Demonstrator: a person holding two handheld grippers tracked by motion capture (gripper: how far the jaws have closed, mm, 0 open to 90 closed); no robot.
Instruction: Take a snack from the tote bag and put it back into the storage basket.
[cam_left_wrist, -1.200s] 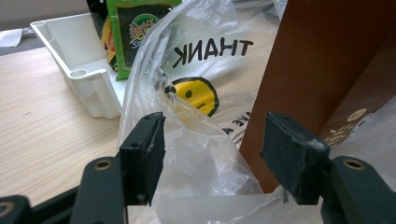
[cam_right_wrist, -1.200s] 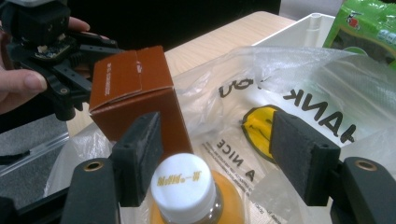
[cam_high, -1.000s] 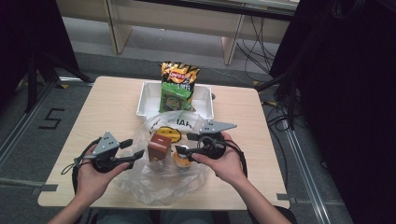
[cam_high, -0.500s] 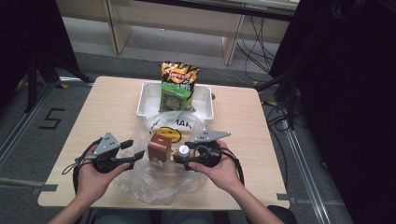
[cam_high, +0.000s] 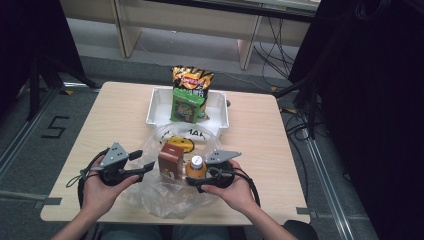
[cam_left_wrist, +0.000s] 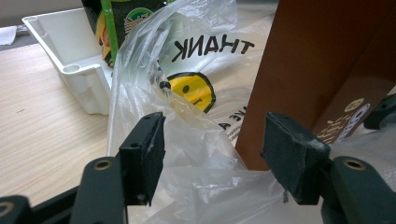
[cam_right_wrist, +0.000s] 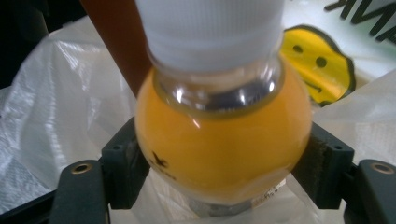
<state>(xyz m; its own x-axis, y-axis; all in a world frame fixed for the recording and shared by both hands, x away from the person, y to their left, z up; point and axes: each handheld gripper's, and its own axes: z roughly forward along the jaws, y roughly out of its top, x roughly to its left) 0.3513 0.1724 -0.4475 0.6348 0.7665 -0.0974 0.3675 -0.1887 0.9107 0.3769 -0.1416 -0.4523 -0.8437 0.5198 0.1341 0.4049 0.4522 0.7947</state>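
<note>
An orange drink bottle (cam_high: 196, 168) with a white cap (cam_right_wrist: 210, 28) stands inside a clear plastic bag (cam_high: 165, 197) printed with a yellow smiley. It is beside a brown carton (cam_high: 170, 159). My right gripper (cam_high: 196, 178) has both pads against the bottle's round body (cam_right_wrist: 219, 135); its jaws have just been opening a little, with the bottle still between them. My left gripper (cam_high: 147, 167) is at the bag's left side. In the left gripper view its jaws (cam_left_wrist: 215, 158) stand open with loose bag film (cam_left_wrist: 201, 93) between them, and the carton (cam_left_wrist: 317, 70) is just past the right pad.
A white tray (cam_high: 152, 107) stands at the table's far middle, holding an upright chips bag (cam_high: 192, 80) and a green packet (cam_high: 187, 105). The bag lies spread over the table's near middle. Bare wood runs along the left and right sides.
My right hand has come down and toward me with the bottle, setting it lower in the bag beside the carton. The left hand has stayed put.
</note>
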